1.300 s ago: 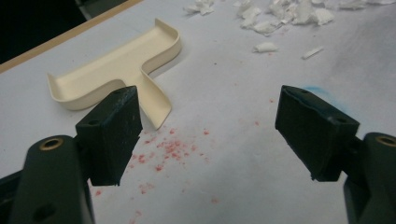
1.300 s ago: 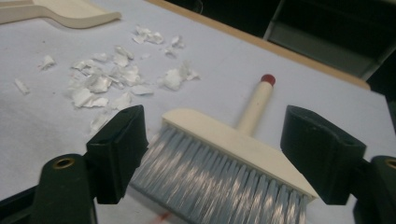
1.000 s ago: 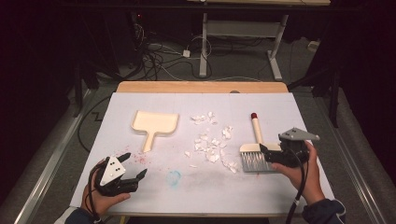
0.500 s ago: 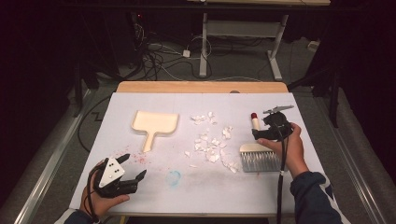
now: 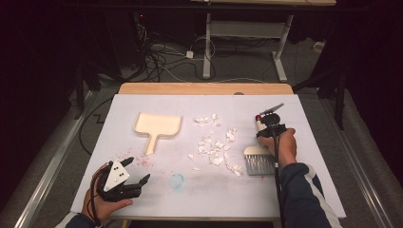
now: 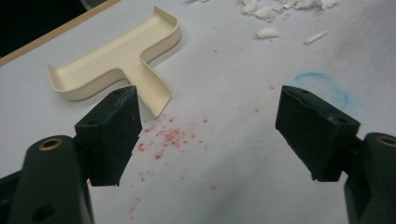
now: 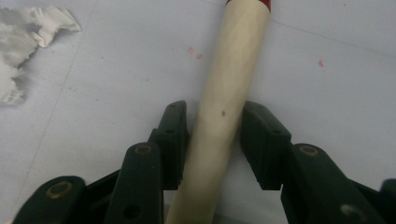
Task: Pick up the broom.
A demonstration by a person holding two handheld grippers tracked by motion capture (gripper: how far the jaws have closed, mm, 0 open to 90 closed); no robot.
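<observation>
Right gripper view: your right claw (image 7: pixel 219 144) straddles pale wooden brush handle with red tip (image 7: pixel 229 93), jaws close on both sides, whether pads are touching unclear. High view: grey-bristled brush head (image 5: pixel 259 161) lies right of centre, scattered white paper scraps (image 5: pixel 214 145) mid-frame, cream plastic dustpan (image 5: pixel 157 126) upper left. Left claw (image 5: pixel 135 176) wide open, empty, lower left on white worktop (image 5: pixel 199 194). Step in hand, judged: securing brush. Next: squeeze firm, lift, sweep scraps towards dustpan; left claw should steady pan.
</observation>
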